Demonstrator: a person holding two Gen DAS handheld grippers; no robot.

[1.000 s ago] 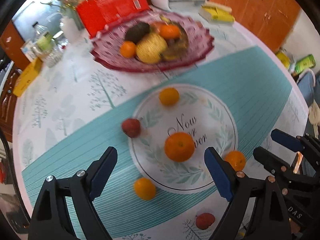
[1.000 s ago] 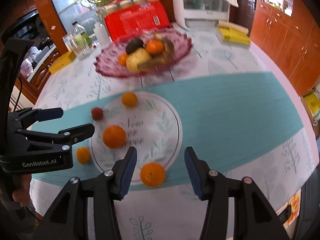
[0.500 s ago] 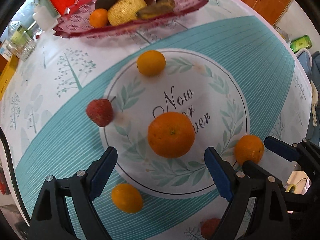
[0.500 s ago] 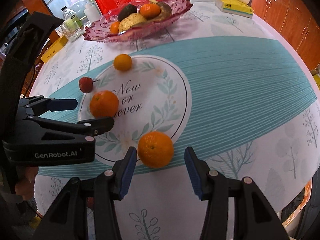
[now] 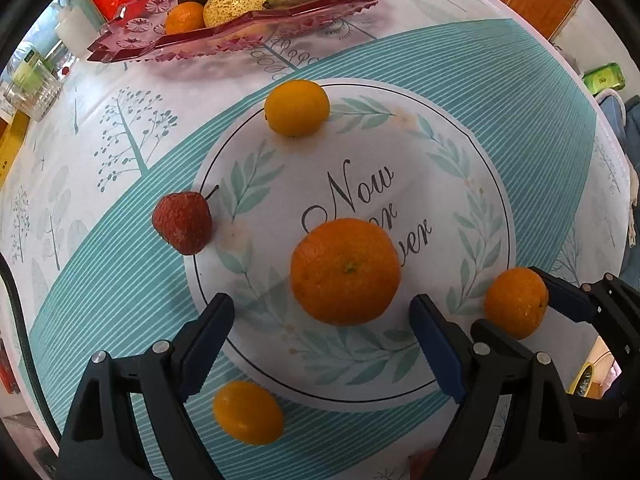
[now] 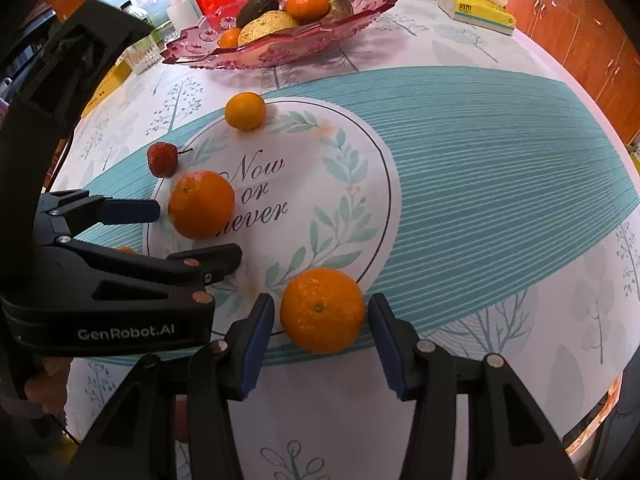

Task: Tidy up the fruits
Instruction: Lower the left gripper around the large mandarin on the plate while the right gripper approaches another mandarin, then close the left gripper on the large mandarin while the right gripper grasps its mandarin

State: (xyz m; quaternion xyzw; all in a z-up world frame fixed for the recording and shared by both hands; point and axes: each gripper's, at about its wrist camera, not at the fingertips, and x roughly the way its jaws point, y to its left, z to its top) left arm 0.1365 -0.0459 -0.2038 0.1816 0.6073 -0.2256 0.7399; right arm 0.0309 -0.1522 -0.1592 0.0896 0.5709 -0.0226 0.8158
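Left wrist view, surface: round, under a cloth printed with trees, a teal striped band and a white lettered circle in the middle.
Fruit tray: pink, cut-glass look, near the far edge of the surface, holding an avocado, a pale speckled fruit, a brown banana and two oranges.
Left hand-held gripper: pointing steeply down over the printed circle, jaws wide apart, nothing gripped.
Large orange: on the printed circle, lying ahead of the left jaws and between their lines, touching neither pad.
Right hand-held gripper: jaws part open and just closing in, one blue pad on each side of the second orange; a thin gap shows on both sides, so no grip yet.
Second orange: on the rim of the printed circle, toward the near edge of the surface.
Yellow-orange fruit: on the far rim of the circle, between the large orange and the tray.
Small orange fruit: on the teal band, just outside the circle's near rim, beside the left finger.
Strawberry: on the circle's left rim, stem pointing inward.
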